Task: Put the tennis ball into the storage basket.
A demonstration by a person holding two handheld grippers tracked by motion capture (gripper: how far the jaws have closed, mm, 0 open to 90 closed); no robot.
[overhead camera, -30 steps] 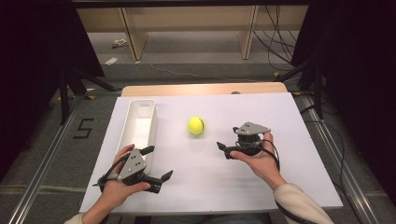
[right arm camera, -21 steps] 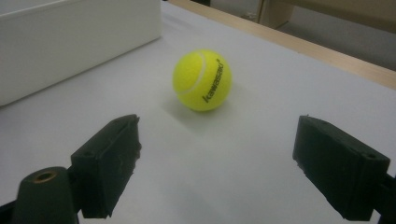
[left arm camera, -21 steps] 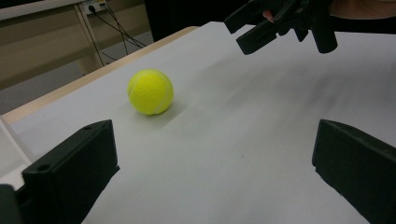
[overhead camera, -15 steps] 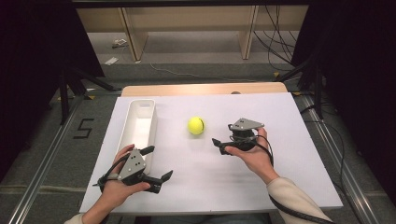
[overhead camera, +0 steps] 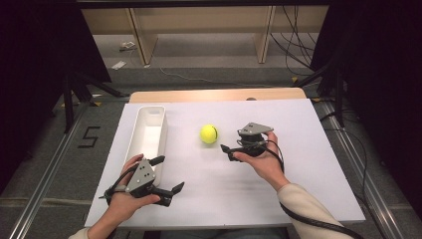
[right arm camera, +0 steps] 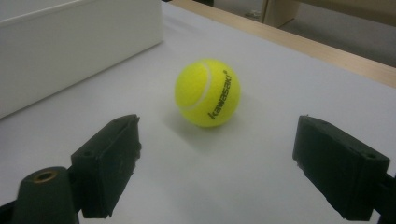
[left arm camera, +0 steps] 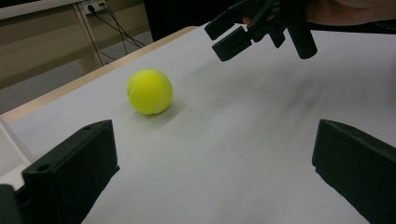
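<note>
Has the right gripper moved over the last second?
Yes. In the high view the right gripper has shifted left toward the tennis ball, which sits where it was on the white board; the gap between them has narrowed.

A long white plastic bin [overhead camera: 147, 133] is lying lengthwise on the left part of the white table board [overhead camera: 318, 149], its open top facing up. A wooden table edge [overhead camera: 214, 94] is showing along the board's far side. Beyond it, wooden legs [overhead camera: 139, 35] are standing on the grey floor, and black cables [overhead camera: 293, 45] are trailing there.
</note>
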